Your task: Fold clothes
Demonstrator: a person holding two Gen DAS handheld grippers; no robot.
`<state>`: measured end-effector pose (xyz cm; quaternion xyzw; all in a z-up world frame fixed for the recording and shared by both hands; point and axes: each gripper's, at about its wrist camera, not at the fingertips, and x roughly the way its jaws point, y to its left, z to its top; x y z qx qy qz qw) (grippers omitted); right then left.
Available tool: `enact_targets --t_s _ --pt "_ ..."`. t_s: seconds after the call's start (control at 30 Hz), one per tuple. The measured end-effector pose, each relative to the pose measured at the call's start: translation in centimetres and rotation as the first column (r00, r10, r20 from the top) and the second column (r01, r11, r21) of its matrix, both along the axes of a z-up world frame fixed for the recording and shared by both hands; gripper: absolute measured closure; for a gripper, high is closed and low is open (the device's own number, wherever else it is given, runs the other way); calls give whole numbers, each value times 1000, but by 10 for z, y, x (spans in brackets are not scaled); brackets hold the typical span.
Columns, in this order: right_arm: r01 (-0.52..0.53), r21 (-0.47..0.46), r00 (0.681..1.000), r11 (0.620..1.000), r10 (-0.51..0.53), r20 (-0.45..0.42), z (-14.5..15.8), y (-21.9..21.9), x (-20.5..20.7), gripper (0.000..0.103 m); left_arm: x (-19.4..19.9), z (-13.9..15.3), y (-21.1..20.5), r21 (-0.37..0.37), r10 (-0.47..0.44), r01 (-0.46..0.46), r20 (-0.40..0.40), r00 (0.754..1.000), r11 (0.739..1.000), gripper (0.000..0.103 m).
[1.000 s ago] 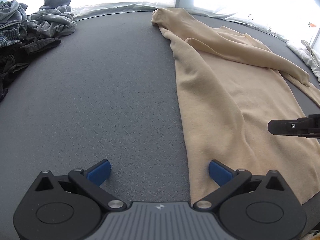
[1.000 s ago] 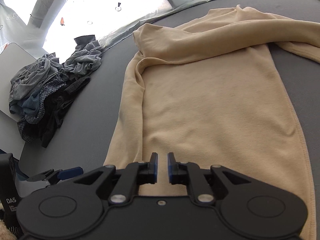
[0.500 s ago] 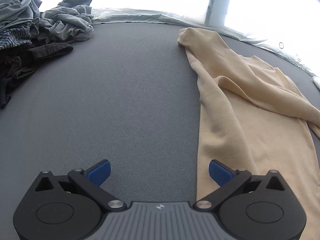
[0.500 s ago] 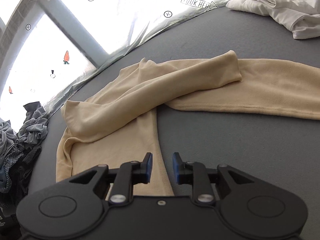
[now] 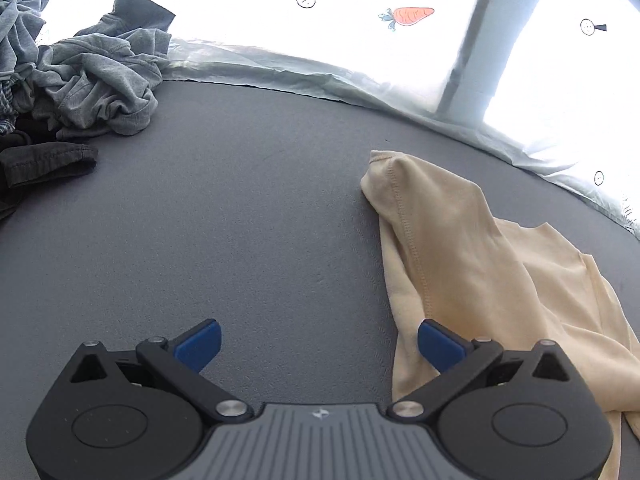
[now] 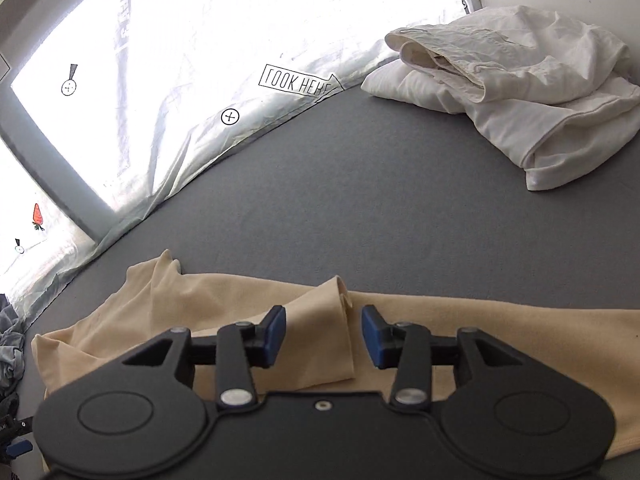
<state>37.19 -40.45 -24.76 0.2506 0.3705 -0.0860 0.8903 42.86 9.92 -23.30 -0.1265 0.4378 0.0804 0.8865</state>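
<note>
A beige long-sleeved top (image 5: 472,264) lies on the grey surface (image 5: 248,216), its shoulder corner at the right of the left wrist view. My left gripper (image 5: 318,346) stands wide open above the bare grey surface, just left of the top's edge, holding nothing. In the right wrist view the same beige top (image 6: 224,308) spreads across the bottom, with a folded-over sleeve end (image 6: 332,332) lying below the gap of my right gripper (image 6: 324,336). Its jaws are opening and the pads do not press on the cloth.
A heap of grey and dark clothes (image 5: 84,84) sits at the far left. A pile of white cloth (image 6: 520,88) lies at the far right corner. A crinkled plastic sheet (image 6: 208,128) and bright window panes run along the far edge.
Both grippers have swept toward the top's upper end. The right gripper went from nearly shut to open and now faces the sleeve and the white pile. The left stayed open.
</note>
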Motion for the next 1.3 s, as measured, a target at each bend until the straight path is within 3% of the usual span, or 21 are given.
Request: enact_targets --t_s 0.1,0.23,0.37,0.43,0.57,0.63,0.73,1.0,1.1,1.17,1.27,1.3 --pt "19 30 1000 999 -19 -1 -7 -6 6 59 24 3 12 -99 33 -30 28 999 995 1" --pt "33 58 999 998 -32 -6 -13 -7 8 59 51 1 24 -242 72 -59 45 996 968 5" --pt "39 78 999 996 -39 -1 -13 -8 9 59 74 -3 19 -305 12 14 83 996 952 9" --pt "29 79 1000 996 -29 -1 -14 -9 10 61 83 -8 10 -286 -31 51 73 997 957 20" --pt "-4 90 1000 996 4 -5 -14 -10 13 81 96 -17 -1 -276 -57 70 55 997 959 45" --pt "-14 66 1000 998 14 -1 -13 -8 13 89 98 -20 -1 -301 -49 64 59 997 951 78" --pt "-15 36 999 999 14 34 -6 -5 11 97 99 -21 -1 -284 -41 55 58 997 957 92" --pt "42 -13 981 999 -39 189 41 -17 0 98 94 1 -10 -251 -69 103 141 988 963 94" --pt "75 -3 969 997 -72 237 56 -30 -5 98 97 5 -22 -201 -123 151 147 981 968 94" --pt "84 -11 967 996 -78 243 58 -35 -4 98 103 -1 -35 -146 -162 178 116 980 973 92" --pt "94 -28 978 995 -87 192 45 -36 4 98 112 -11 -51 -65 -206 209 57 977 976 83" --pt "99 -32 982 995 -92 167 38 -36 7 98 114 -14 -55 -37 -210 211 36 977 977 75"
